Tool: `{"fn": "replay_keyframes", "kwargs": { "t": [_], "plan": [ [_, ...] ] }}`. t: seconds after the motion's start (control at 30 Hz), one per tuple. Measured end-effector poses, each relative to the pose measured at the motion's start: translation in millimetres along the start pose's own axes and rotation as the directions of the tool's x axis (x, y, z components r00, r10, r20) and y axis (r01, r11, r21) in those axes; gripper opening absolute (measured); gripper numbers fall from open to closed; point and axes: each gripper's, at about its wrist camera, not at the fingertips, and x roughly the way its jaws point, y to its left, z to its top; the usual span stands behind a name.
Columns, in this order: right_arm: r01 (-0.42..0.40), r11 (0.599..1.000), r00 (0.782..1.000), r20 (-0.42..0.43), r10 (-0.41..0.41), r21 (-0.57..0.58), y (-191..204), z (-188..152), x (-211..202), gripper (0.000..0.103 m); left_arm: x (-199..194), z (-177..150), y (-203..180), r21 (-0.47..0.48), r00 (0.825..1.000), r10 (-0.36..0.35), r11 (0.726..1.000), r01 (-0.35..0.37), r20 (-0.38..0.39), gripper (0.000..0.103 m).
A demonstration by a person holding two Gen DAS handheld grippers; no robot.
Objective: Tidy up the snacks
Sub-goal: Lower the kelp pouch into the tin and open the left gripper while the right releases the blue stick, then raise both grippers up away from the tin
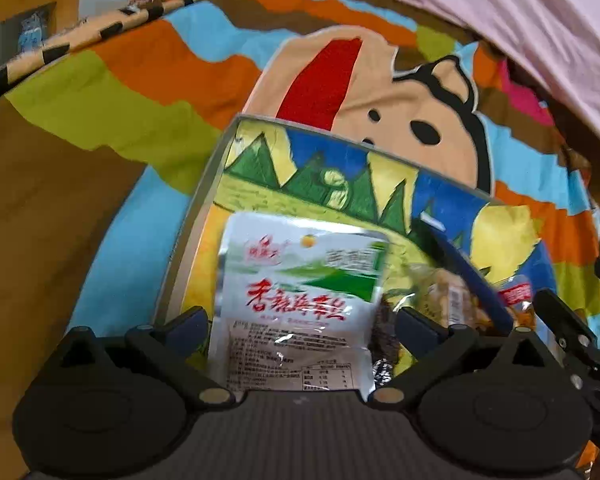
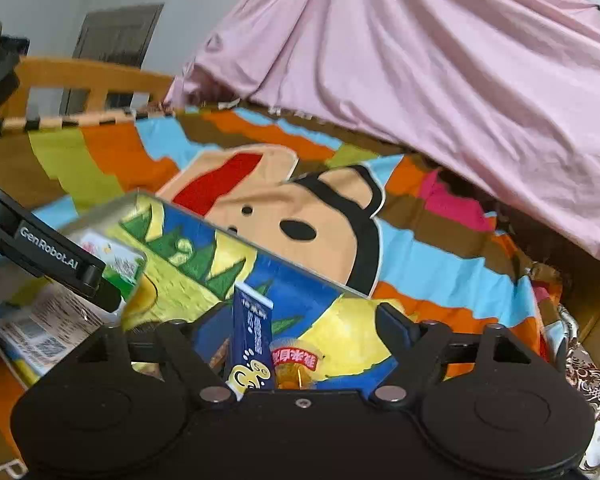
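A shallow box with a grey rim (image 1: 204,200) (image 2: 260,249) and a printed lining of green peaks, blue and yellow lies on the bed. My left gripper (image 1: 302,320) hangs over its left part with the jaws wide. A white pouch with red characters (image 1: 300,292) (image 2: 118,262) lies flat between them, with a small gap at each pad. One of the left fingers (image 2: 60,256) crosses that pouch. My right gripper (image 2: 304,320) stands open above the box's right part. Below it a dark blue packet (image 2: 252,332) (image 1: 472,280) stands upright beside an orange snack cup (image 2: 294,360).
The box rests on a bright cartoon bedspread (image 1: 120,92) (image 2: 440,264). A pink sheet (image 2: 440,80) is heaped behind it. A wooden bed rail (image 2: 84,72) runs along the far left. A dark wrapped snack (image 1: 384,344) lies right of the white pouch. Floral cloth (image 2: 592,380) shows at the right.
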Motion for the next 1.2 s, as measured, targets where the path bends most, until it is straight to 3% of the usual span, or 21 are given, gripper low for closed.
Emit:
{"fn": "replay_keyframes", "kwargs": {
  "t": [0.23, 0.53, 0.8, 1.0, 1.2],
  "plan": [
    [-0.002, 0.997, 0.991, 0.131, -0.008, 0.076, -7, 3, -55, 0.098, -41, -8, -4, 0.034, 0.993, -0.045, 0.999, 0.042, 0.109, 0.102],
    [-0.018, 0.995, 0.976, 0.219, -0.005, 0.102, 2, 3, -118, 0.102, -104, -35, -11, 0.095, 0.957, -0.100, 0.992, 0.076, 0.272, 0.102],
    [-0.025, 0.994, 0.963, 0.269, -0.003, 0.102, 13, -8, -178, 0.102, -148, -72, -10, 0.161, 0.919, -0.135, 0.984, 0.080, 0.370, 0.102],
    [0.025, 0.996, 0.954, 0.294, -0.050, 0.088, 25, -24, -219, 0.102, -172, -102, -2, 0.180, 0.904, -0.150, 0.980, 0.082, 0.401, 0.102],
    [0.023, 0.992, 0.966, 0.254, -0.055, 0.125, 34, -36, -240, 0.102, -187, -131, 6, 0.222, 0.889, -0.150, 0.973, 0.056, 0.432, 0.102]
  ]
}}
